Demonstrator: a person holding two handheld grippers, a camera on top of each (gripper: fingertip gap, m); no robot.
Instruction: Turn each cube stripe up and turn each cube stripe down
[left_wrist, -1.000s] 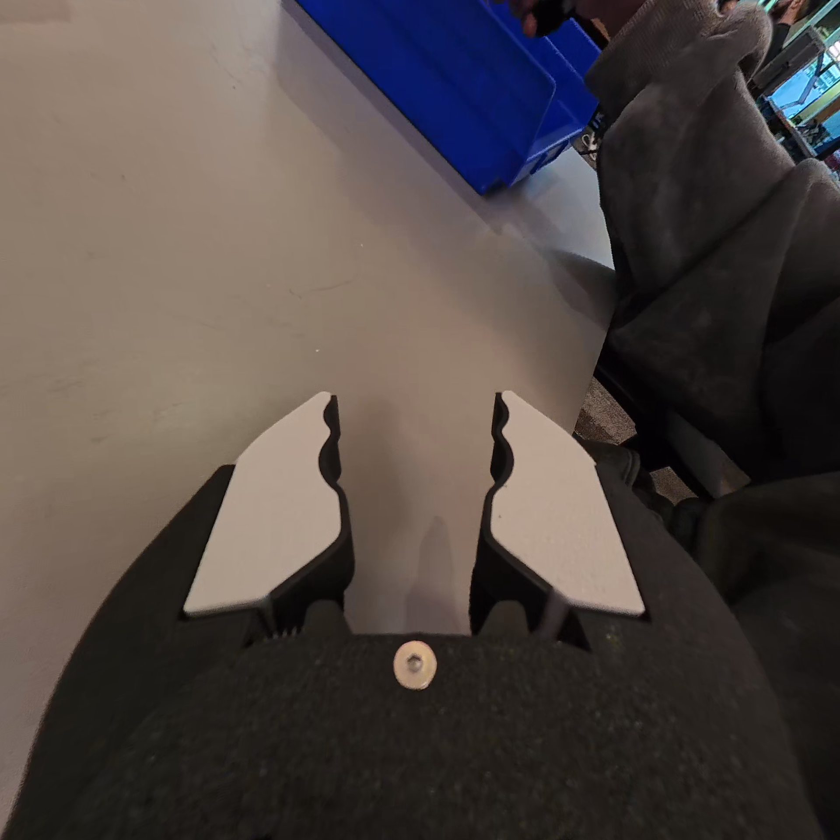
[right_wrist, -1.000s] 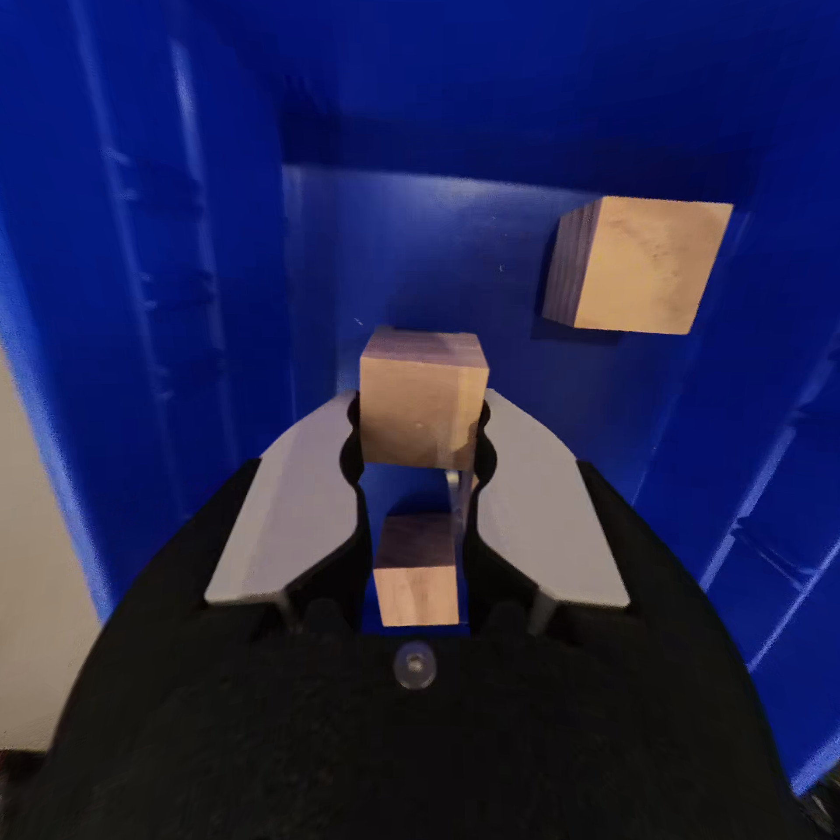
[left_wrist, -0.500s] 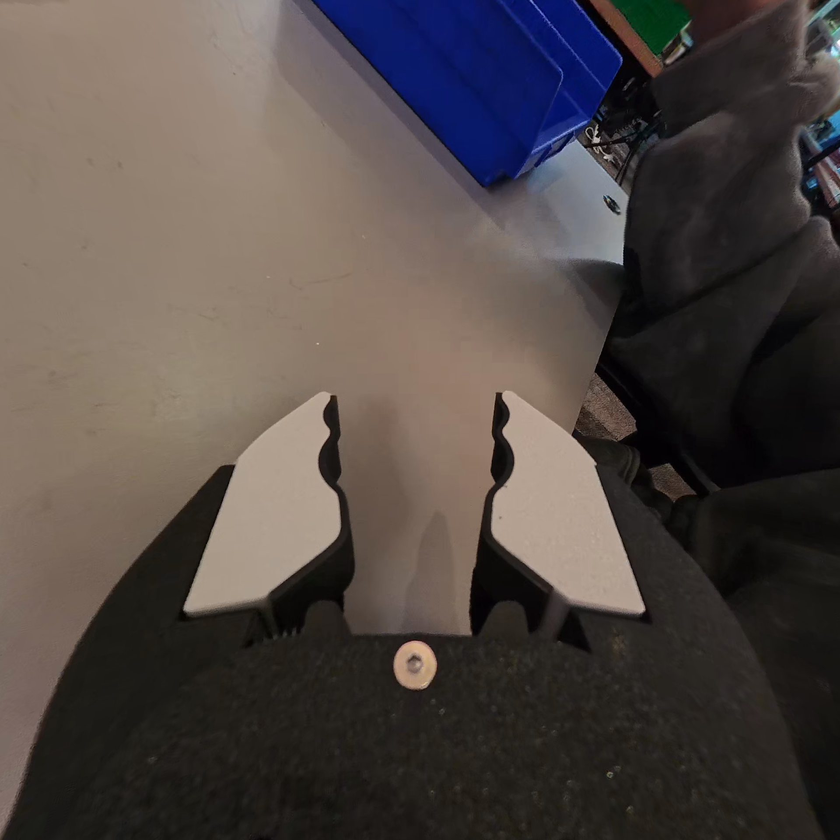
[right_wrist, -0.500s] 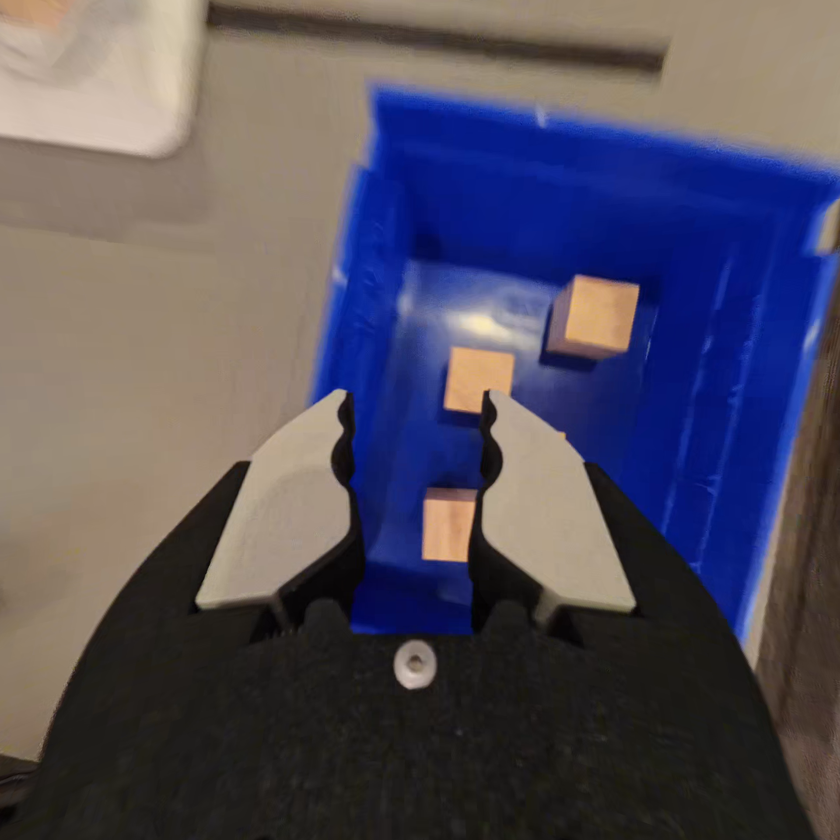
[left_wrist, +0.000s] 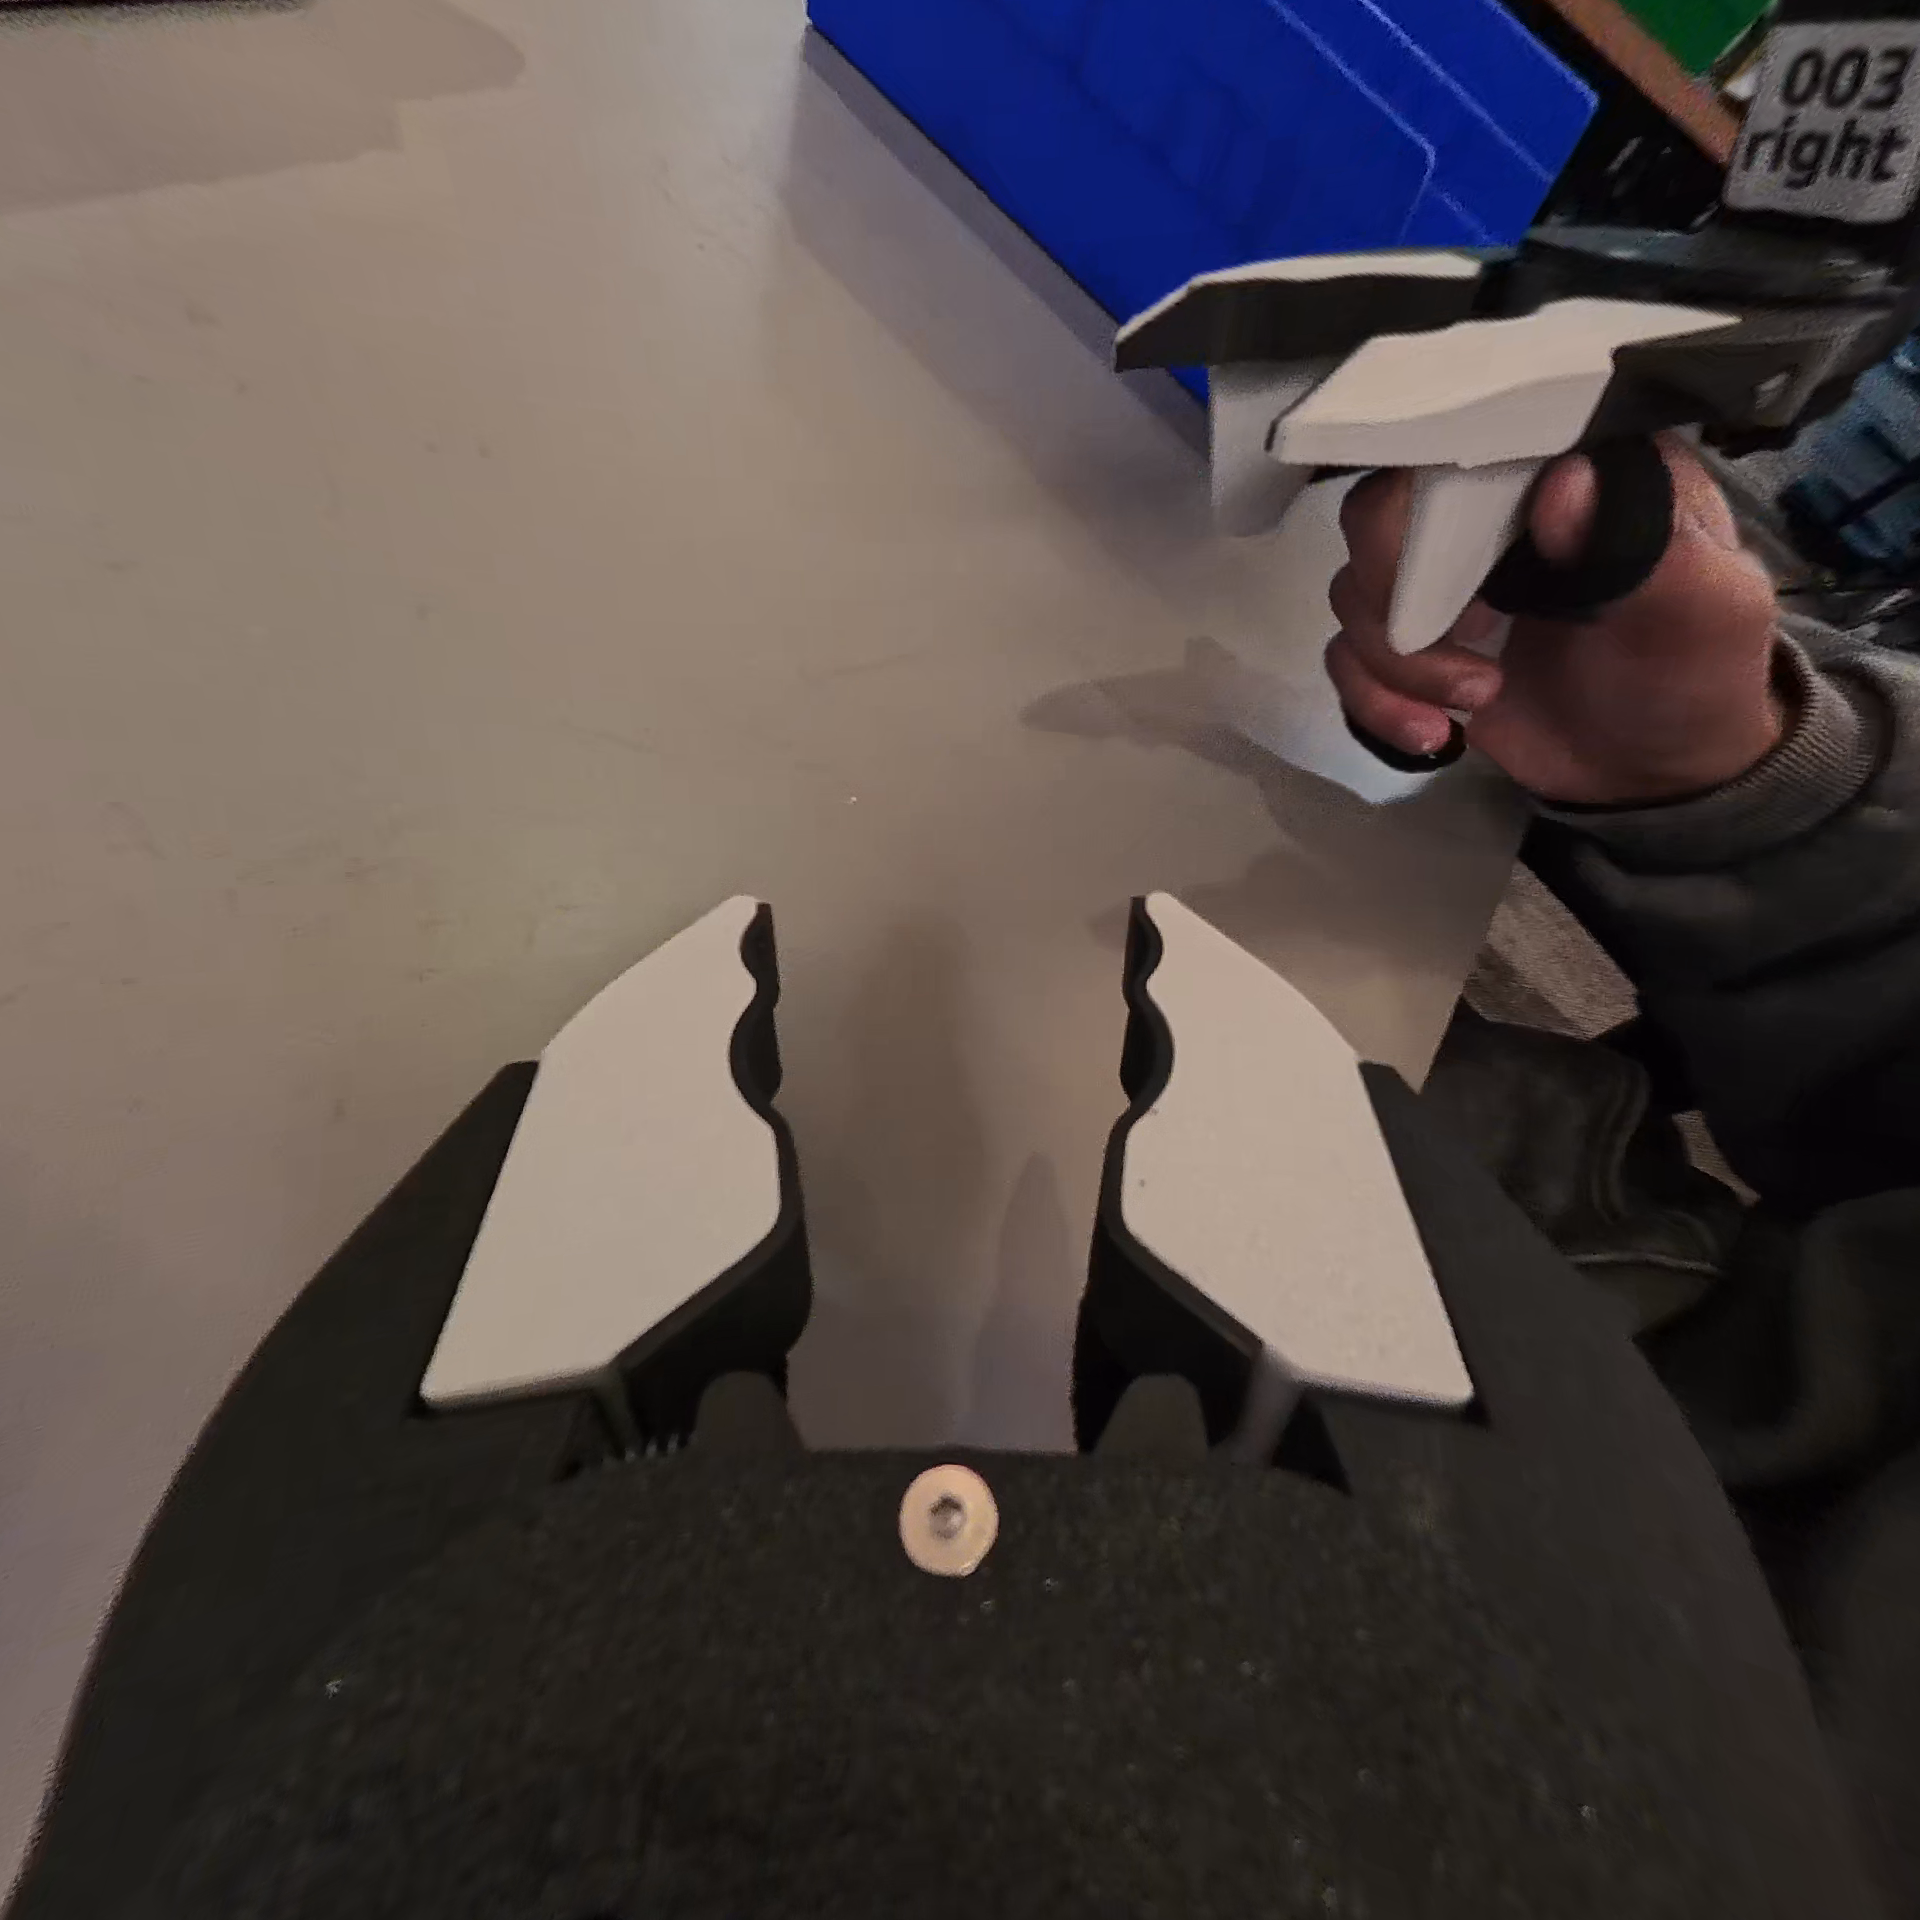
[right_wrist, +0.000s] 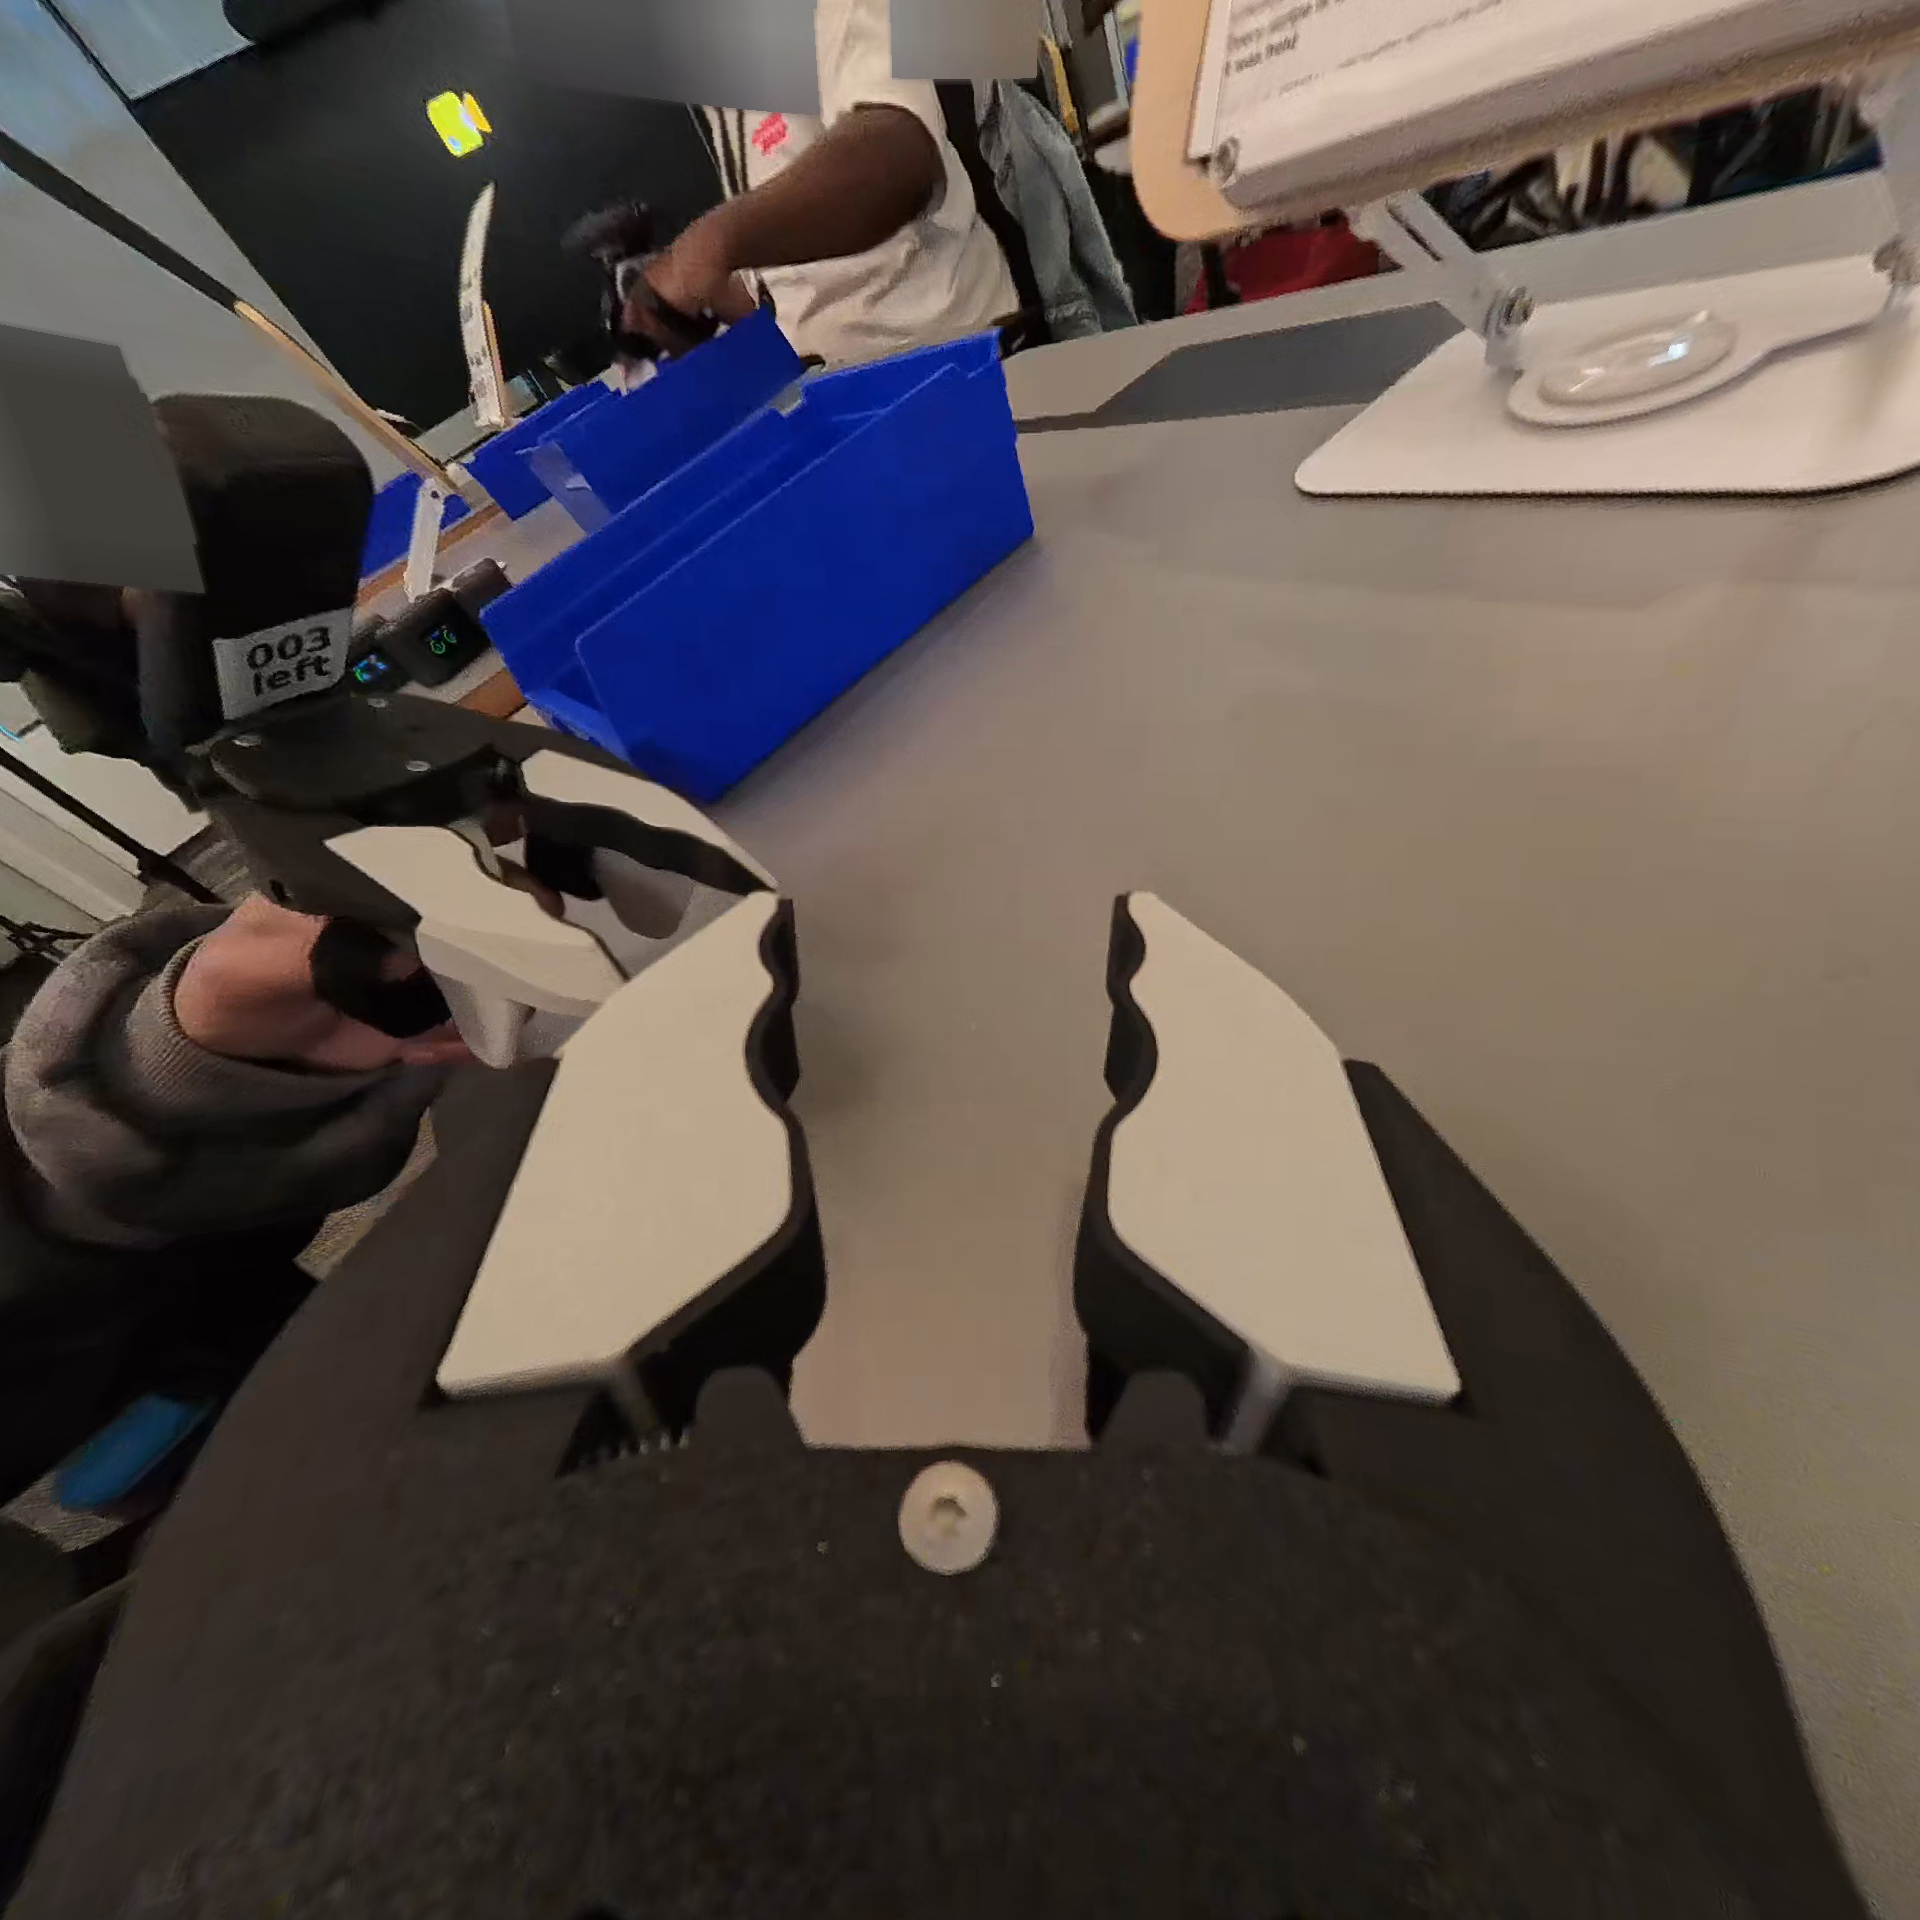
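Grey tabletop (right_wrist: 1455, 831) fills both views now, where a second ago my right gripper (right_wrist: 951, 914) was down inside the blue bin (right_wrist: 810, 582), fingers around a cube. It has pulled out and back, fingers apart and empty, beside my left gripper (left_wrist: 951, 920), also spread and empty over bare table. No cubes show from here; they were in the bin and its walls hide the inside. I judge the turning finished, or paused between rounds.

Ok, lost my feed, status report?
Left gripper open, empty. Right gripper open, empty, over bare table. Blue bin apart; cubes not visible. Nothing obstructing.
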